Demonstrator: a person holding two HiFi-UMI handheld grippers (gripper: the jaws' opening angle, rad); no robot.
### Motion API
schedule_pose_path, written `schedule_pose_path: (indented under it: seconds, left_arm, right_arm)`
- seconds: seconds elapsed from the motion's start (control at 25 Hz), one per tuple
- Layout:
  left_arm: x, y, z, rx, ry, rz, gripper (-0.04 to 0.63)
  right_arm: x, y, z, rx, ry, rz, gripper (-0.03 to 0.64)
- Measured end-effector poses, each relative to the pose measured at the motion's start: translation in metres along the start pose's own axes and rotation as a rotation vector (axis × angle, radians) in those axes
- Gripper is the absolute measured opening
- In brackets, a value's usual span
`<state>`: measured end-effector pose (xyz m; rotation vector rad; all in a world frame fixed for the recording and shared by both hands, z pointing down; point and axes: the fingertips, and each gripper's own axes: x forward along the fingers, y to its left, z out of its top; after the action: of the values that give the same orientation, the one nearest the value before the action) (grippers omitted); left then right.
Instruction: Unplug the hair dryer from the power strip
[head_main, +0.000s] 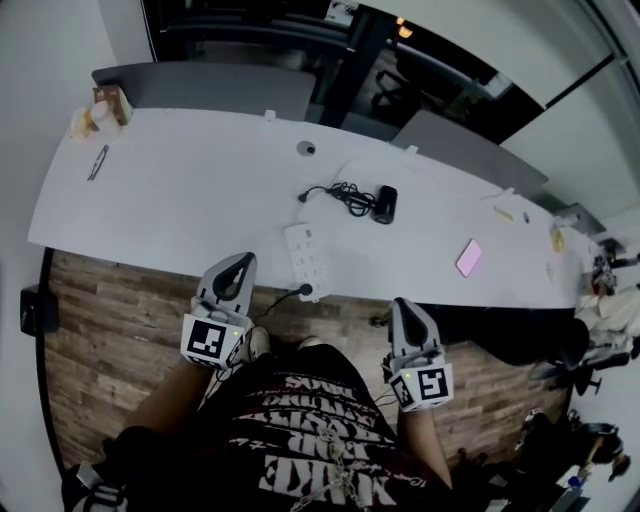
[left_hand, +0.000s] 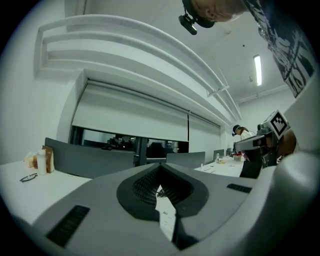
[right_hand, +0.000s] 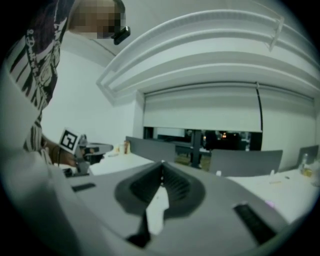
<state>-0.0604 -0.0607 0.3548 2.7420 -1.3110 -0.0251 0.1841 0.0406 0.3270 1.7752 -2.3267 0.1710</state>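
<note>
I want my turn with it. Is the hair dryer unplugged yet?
Looks done: the hair dryer lies on the table, its plug apart from the power strip. In hand: nothing; the left gripper and right gripper are shut and empty, at the table's edge. Left: nothing apparent.

Hair dryer (head_main: 385, 204), power strip (head_main: 306, 260), white table (head_main: 180, 200)

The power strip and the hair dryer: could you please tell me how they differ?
The power strip is white, flat and oblong; the hair dryer is black and stubby. The power strip lies at the near edge of the table; the hair dryer lies farther back and to the right. The power strip's cord runs off that edge; the hair dryer's cord lies bunched beside it. Both rest on the table.
</note>
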Motion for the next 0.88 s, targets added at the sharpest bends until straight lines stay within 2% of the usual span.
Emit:
schedule_pose_path:
  seconds: [0.16,0.36,0.52,0.64,0.76,0.88]
  left_arm:
    - [0.015,-0.012,-0.034,-0.026,0.061,-0.043,0.021]
    - [0.038,-0.021,-0.072,-0.061,0.14,-0.056,0.021]
    - [0.058,-0.008,-0.067,-0.076,0.13,-0.009,0.021]
    - [0.056,0.007,-0.063,-0.047,0.149,0.031,0.021]
    - [0.047,0.023,-0.067,-0.049,0.193,0.091,0.021]
    - [0.043,0.036,-0.074,-0.052,0.235,0.142,0.021]
  right_arm:
    - [0.024,-0.007,-0.007,0.013,0.023,0.022,0.031]
    - [0.087,-0.005,-0.027,0.047,0.039,0.126,0.031]
    - [0.161,0.003,-0.046,0.08,0.049,0.232,0.031]
    - [0.218,0.008,-0.071,0.076,0.083,0.288,0.031]
    - [0.269,0.005,-0.112,0.087,0.171,0.303,0.031]
    - [0.314,-0.005,-0.165,0.115,0.317,0.261,0.032]
